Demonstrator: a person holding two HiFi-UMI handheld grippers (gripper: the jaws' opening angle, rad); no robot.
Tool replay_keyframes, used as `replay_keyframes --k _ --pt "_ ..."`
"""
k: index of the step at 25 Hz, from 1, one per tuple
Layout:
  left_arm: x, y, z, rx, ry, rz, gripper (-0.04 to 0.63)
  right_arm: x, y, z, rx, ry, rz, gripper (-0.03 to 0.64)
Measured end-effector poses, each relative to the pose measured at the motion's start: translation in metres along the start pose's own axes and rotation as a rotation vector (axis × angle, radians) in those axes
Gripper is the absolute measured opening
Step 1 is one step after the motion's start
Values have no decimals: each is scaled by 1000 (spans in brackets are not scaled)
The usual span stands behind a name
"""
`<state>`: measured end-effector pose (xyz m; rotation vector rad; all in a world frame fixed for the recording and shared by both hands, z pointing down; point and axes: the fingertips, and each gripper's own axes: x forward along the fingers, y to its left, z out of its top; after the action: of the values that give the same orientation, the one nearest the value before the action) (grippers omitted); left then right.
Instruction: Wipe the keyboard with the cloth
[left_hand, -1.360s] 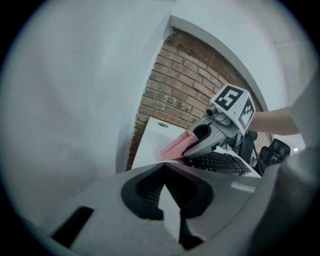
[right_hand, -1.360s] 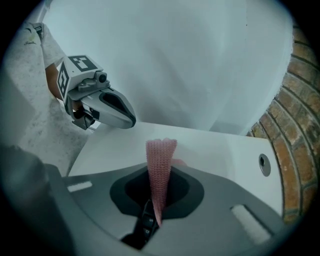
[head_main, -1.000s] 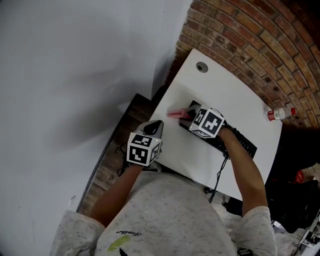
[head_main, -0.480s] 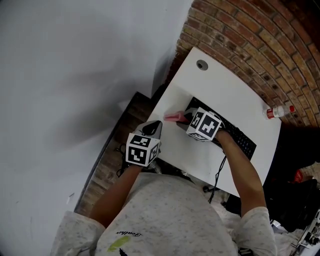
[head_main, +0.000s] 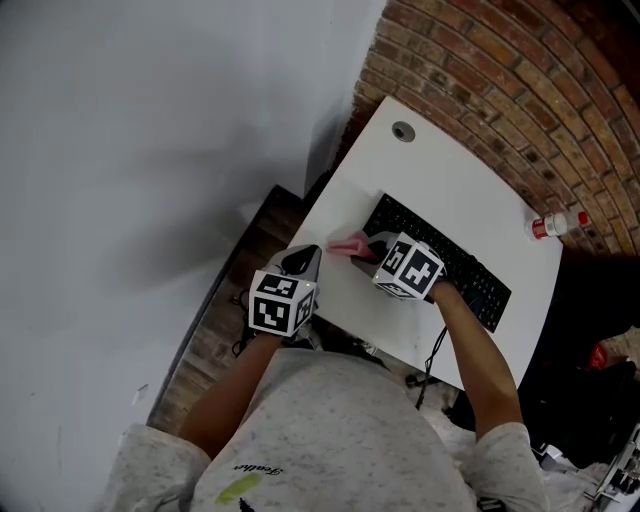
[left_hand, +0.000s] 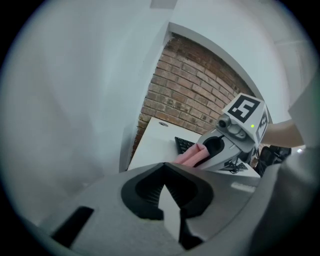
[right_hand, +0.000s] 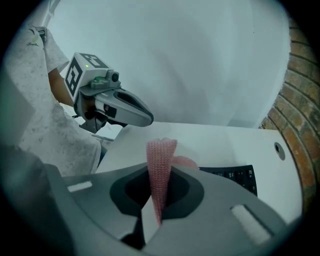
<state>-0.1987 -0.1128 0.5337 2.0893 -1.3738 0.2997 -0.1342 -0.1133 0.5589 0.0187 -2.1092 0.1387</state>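
right gripper (head_main: 366, 246) fingers clamped on the pink cloth (right_hand: 161, 165), which stands up between them and folds over just ahead. black keyboard (head_main: 452, 263) lies on the white desk (head_main: 440, 185), just right of those fingers; cloth contact with it cannot be confirmed. left gripper (head_main: 304, 259) fingers together, nothing between them, cloth ahead of them and apart

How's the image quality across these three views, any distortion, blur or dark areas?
Head view: sharp, brick wall bows. Left gripper view: fisheye with dark corners, left gripper slightly soft. Right gripper view: same fisheye, cloth sharp, keyboard softer.
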Motion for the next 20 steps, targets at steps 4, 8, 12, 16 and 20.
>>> replay_keyframes --k 4,8,12,16,20 --pt "5 -12 5 24 6 -13 -6 -19 4 2 45 -96 -45 23" --pt "15 -34 13 68 9 -44 -6 -48 -1 1 128 -210 -123 23" --pt "29 -65 24 105 9 -84 -6 -85 -9 -9 229 -329 -215 23" --pt "44 -102 34 143 10 -125 -6 -130 -20 -27 311 -426 -315 23" --pt "61 -146 47 186 15 -195 -6 -179 -30 -48 391 -530 -435 23"
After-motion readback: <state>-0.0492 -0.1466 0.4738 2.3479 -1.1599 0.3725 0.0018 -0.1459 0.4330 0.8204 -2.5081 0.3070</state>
